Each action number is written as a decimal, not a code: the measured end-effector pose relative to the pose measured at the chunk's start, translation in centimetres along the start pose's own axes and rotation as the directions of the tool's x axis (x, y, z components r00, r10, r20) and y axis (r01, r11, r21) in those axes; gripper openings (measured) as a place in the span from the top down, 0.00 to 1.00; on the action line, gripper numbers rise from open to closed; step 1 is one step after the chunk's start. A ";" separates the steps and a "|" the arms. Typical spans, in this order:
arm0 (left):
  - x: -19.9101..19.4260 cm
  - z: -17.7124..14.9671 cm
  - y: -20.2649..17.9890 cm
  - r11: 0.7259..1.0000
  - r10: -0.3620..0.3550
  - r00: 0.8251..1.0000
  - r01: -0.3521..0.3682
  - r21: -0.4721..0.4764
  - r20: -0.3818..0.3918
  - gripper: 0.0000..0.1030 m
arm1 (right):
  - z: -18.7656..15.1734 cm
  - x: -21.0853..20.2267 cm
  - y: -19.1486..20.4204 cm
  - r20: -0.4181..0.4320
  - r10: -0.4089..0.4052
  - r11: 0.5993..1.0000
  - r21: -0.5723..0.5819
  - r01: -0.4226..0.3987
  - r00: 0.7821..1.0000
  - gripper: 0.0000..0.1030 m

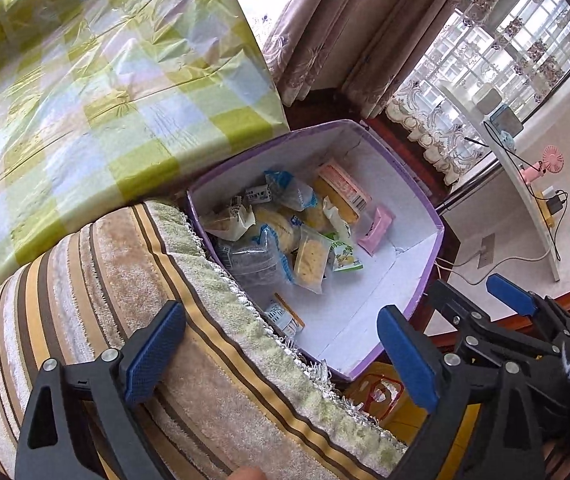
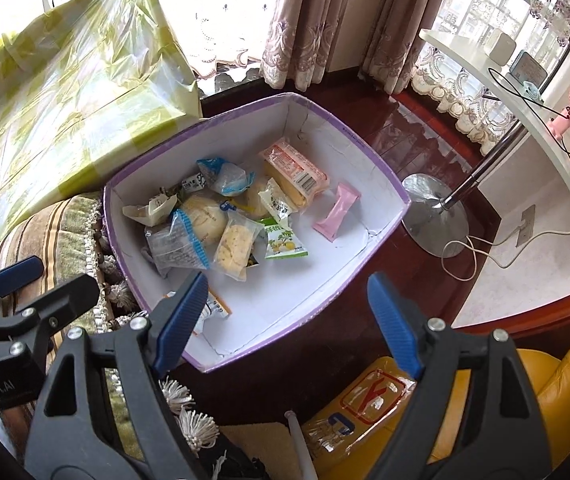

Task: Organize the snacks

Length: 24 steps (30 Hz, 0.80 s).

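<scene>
- The left gripper [image 1: 281,356] is seen spread wide and empty at the bottom of its own view, above a striped cushion [image 1: 133,280]; only its side is caught at the lower left of the right wrist view.
- The right gripper [image 2: 289,324] is likewise held wide, nothing between its pads.
- The purple-rimmed box [image 2: 385,184] is placed mid-frame on dark floor; its near wall is hidden by the cushion in the left view.
- Inside, one pink packet [image 2: 335,212] lies apart; roughly ten snack packets [image 2: 221,216] are piled at the left.
- One chrome stand base [image 2: 433,216] is shown only in the right view.
</scene>
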State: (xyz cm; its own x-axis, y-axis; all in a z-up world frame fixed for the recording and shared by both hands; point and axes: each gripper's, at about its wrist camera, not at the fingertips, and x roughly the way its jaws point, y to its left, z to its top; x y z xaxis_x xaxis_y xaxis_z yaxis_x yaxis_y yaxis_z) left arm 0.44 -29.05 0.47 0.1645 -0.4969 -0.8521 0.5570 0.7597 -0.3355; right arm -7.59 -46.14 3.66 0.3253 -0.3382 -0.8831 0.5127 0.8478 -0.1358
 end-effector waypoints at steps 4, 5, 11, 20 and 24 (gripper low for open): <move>0.4 0.0 -0.1 1.000 0.003 1.000 -0.003 0.011 -0.012 0.00 | -0.1 0.2 -0.3 -0.009 0.000 1.000 0.006 0.000 1.000 0.19; 0.4 0.0 -0.1 1.000 0.003 1.000 -0.003 0.010 -0.016 0.00 | 0.0 0.3 -0.4 -0.012 0.006 1.000 0.009 -0.006 1.000 0.19; 0.5 -0.1 -0.2 1.000 0.015 1.000 -0.015 0.022 -0.025 0.00 | -0.1 0.5 -0.4 -0.015 0.003 1.000 0.011 -0.002 1.000 0.19; 0.7 0.0 -0.5 0.998 0.041 0.999 -0.040 0.038 -0.029 0.00 | 0.0 0.7 -0.7 -0.021 -0.003 1.000 0.015 0.004 1.000 0.19; 0.9 0.1 -0.5 0.998 0.046 0.998 -0.045 0.041 -0.030 0.00 | 0.0 0.7 -0.8 -0.023 -0.003 1.000 0.017 0.004 1.000 0.19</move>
State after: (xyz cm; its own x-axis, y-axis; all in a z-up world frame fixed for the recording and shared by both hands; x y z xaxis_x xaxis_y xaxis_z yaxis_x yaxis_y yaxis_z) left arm 0.39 -29.92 -0.08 0.1651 -0.4484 -0.8785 0.5817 0.7635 -0.2804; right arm -7.78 -47.01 3.12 0.3053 -0.3315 -0.8927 0.5271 0.8395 -0.1315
